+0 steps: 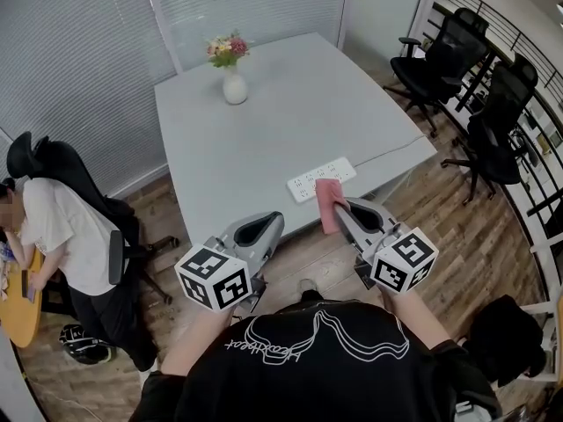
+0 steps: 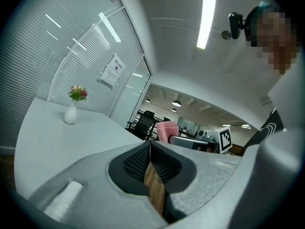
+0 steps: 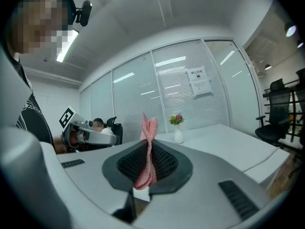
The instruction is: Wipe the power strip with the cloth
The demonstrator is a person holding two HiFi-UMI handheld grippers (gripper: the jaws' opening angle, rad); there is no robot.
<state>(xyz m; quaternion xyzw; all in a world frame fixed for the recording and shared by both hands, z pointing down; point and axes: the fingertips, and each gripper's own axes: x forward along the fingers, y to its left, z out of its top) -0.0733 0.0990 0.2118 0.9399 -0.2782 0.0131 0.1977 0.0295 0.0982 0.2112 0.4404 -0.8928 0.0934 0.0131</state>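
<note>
My right hand-held gripper (image 3: 147,162) is pinched tight on the pink cloth (image 1: 327,202). The cloth sticks up between its jaws. It hangs just over the near side of the white power strip (image 1: 310,181), and I cannot tell if they touch. The power strip lies close to the near edge of the grey tabletop (image 1: 264,130). My left hand-held gripper (image 2: 150,152) is closed with nothing in it, just off that edge. A white vase (image 1: 234,86) of flowers stands far back.
</note>
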